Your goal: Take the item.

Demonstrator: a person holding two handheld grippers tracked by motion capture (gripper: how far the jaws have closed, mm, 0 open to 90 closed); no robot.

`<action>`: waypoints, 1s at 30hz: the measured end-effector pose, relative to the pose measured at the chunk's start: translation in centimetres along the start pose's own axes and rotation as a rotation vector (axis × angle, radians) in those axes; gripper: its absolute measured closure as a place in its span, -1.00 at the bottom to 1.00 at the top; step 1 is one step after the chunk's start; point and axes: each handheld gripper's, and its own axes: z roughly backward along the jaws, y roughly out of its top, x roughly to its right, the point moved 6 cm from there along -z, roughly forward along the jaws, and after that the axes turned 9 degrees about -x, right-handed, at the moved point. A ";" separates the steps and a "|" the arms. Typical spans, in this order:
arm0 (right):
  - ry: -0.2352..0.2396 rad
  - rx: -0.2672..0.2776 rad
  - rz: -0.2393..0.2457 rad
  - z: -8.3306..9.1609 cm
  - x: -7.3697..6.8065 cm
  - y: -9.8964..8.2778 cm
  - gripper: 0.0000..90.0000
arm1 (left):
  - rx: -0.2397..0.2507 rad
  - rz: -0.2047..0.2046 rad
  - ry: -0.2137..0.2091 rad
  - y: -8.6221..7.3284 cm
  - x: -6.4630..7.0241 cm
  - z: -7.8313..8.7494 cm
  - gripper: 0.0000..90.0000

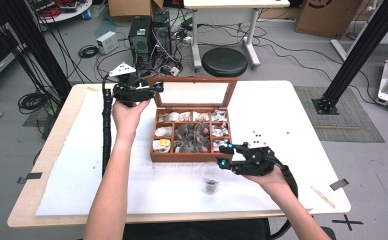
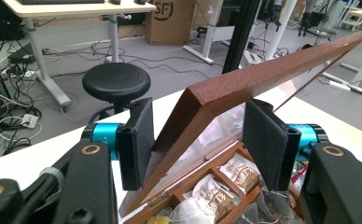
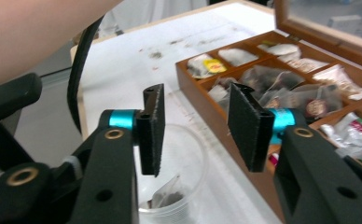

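Observation:
A wooden tea box (image 1: pixel 182 156) stands mid-table with several compartments of tea bags (image 1: pixel 192 137). Its glass lid (image 1: pixel 194 80) stands raised. My left gripper (image 1: pixel 154 90) is shut on the lid's far-left corner. In the left gripper view the brown lid frame (image 2: pixel 263 70) fills the gap between the pads of my left gripper (image 2: pixel 198 140). A clear plastic cup (image 1: pixel 211 180) stands in front of the box with a tea bag (image 3: pixel 165 198) inside. My right gripper (image 1: pixel 224 156) hovers just above the cup (image 3: pixel 188 158), open, with nothing between the pads of the gripper (image 3: pixel 195 126).
White paper covers the table (image 1: pixel 282 115). A thin wooden stick (image 1: pixel 323 196) lies near the front right corner. Beyond the far edge stand a black stool (image 1: pixel 224 61), computer towers (image 1: pixel 149 37) and loose cables. Black frame posts (image 1: pixel 359 50) rise at both sides.

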 end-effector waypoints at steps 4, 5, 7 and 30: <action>-0.033 0.022 -0.009 0.6 0.6 0.3 0.17 | 0.001 0.000 -0.001 0.0 0.0 0.0 -0.02; -0.040 0.028 -0.010 0.7 0.7 0.3 0.16 | 0.001 0.000 -0.002 0.0 0.0 0.0 -0.02; -0.050 0.040 -0.015 1.0 1.0 0.5 0.13 | 0.002 0.001 -0.002 0.0 0.0 0.0 -0.02; -0.221 0.152 -0.161 4.8 5.9 -0.1 -0.06 | 0.001 0.001 -0.006 0.0 -0.1 0.0 -0.03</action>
